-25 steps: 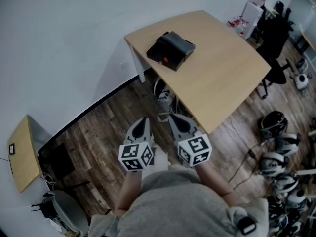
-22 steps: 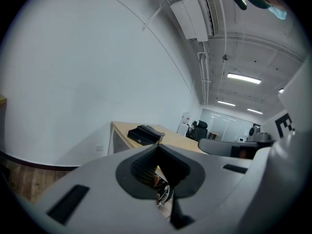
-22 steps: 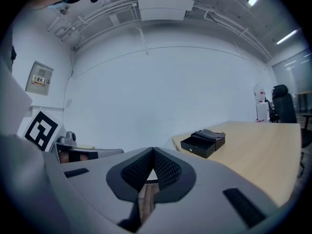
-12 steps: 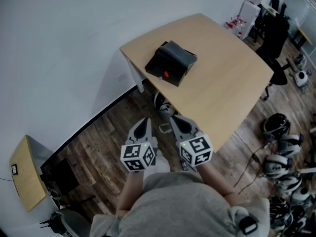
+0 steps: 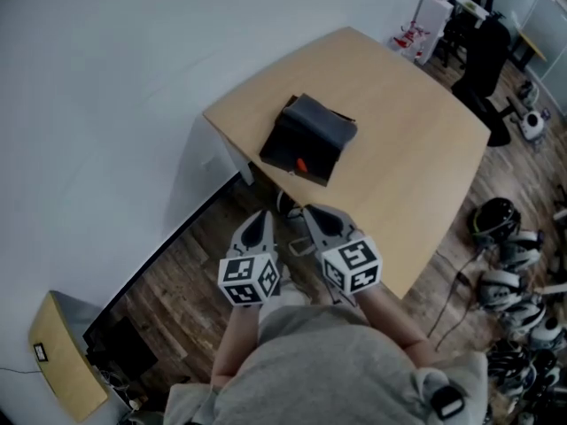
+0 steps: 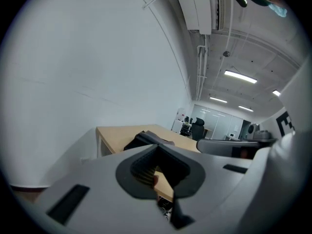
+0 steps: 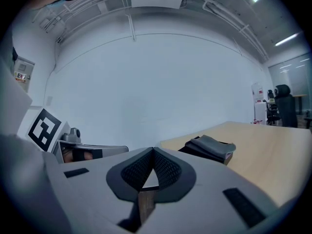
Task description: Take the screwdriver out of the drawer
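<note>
The black drawer box (image 5: 307,140) lies on the worktop (image 5: 416,149), well ahead of both grippers. The left hand-held gripper (image 5: 256,226) and the right hand-held gripper (image 5: 323,222) are closed and empty.

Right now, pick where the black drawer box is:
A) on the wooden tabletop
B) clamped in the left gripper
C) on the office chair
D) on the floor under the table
A: the black drawer box rests on the wooden table, ahead of the left gripper and the right gripper, both of which are shut with nothing between their jaws.
</note>
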Demonstrator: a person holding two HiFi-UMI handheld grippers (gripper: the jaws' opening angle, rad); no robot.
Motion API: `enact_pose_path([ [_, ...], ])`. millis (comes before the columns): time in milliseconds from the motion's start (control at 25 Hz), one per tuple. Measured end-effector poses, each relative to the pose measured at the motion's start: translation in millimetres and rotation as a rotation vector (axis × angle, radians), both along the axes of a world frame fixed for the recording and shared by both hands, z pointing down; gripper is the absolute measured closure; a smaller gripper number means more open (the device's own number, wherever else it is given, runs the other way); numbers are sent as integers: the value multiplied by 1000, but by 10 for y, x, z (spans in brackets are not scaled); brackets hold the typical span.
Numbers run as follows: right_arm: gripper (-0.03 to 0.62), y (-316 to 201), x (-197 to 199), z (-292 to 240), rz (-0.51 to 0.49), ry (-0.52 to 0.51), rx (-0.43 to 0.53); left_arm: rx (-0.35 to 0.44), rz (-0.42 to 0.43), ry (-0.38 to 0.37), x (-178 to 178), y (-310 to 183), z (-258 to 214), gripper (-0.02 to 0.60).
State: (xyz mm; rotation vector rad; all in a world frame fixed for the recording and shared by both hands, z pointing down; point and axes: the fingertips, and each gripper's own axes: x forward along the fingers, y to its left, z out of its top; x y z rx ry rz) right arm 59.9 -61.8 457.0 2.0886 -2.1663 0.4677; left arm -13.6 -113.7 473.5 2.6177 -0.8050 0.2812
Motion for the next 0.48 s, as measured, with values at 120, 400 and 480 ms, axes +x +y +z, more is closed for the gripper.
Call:
enact_pose_path([
  [120,594,-270,125,-35,29,6,4,1,32,4,127,-288,-22,583],
  [400,594,-773,309,-23,94,15,8,1,110,3,367,-836,5,583],
  [480,594,-902,376,6,111,19,1,2,130,0,435,-976,20,583],
])
